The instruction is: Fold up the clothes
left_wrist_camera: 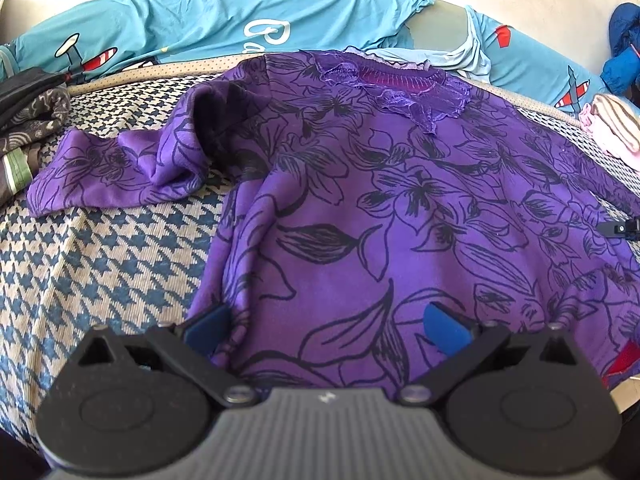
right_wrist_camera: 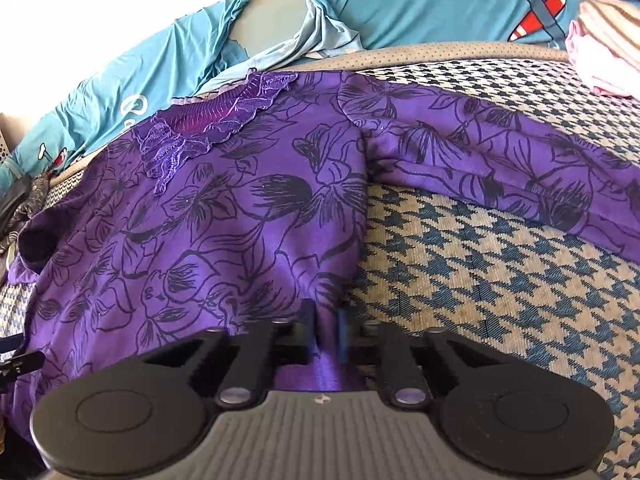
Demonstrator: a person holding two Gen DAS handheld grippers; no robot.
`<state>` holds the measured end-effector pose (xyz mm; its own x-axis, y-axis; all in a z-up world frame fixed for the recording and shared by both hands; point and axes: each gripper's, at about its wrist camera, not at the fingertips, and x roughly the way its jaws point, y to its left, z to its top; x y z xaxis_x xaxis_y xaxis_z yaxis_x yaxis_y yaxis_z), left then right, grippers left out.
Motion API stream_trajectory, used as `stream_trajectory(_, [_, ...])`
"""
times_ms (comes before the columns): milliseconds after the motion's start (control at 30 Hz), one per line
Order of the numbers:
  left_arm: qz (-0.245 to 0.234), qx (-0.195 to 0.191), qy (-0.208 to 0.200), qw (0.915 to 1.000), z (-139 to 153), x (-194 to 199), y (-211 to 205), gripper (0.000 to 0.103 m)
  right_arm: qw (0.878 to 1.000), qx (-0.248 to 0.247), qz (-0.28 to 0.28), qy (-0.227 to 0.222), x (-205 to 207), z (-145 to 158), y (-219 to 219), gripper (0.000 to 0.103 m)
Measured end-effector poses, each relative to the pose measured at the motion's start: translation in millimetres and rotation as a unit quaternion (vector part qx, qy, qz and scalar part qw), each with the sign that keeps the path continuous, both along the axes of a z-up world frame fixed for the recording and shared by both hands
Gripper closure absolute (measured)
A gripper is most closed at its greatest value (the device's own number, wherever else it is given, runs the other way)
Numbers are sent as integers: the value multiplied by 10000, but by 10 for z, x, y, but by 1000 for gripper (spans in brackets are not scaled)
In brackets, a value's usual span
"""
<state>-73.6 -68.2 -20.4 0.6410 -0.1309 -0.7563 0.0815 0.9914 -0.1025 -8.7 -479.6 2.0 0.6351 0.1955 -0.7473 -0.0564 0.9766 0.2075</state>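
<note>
Right hand-held gripper (right_wrist_camera: 325, 330) clamped on purple top (right_wrist_camera: 208, 216) hem; left hand-held gripper (left_wrist_camera: 326, 326) spread wide above hem, gripping nothing

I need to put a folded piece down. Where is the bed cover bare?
Bare houndstooth cover lies between the purple floral top and its outstretched sleeve, and below the bunched sleeve on the other side. Far corners are crowded: dark clothes, striped pile.

Houndstooth bedcover (left_wrist_camera: 100, 248) underneath; blue aeroplane-print pillows (left_wrist_camera: 200, 16) behind it, blue garment (left_wrist_camera: 624, 48) beyond its far corner.
</note>
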Motion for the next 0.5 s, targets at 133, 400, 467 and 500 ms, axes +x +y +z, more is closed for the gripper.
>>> stream_trajectory(133, [-10,-45,-20,10000,16,-16,18,0,9988,-37,-390,-305,-95,122,-63,97])
stream_trajectory(400, [-277,-143,-25,9995,57,-109,-10,0,9927,-324,-938,-688,-176,280,-186,99])
stream_trajectory(467, [-453,74,-60,9989,48,-157,-100,0,9927,-659,-902,-448,-90,202,-123,99])
stream_trajectory(500, [-541,186,-79,9983,43,-181,-145,0,9922,-811,-887,-330,-48,167,-96,99])
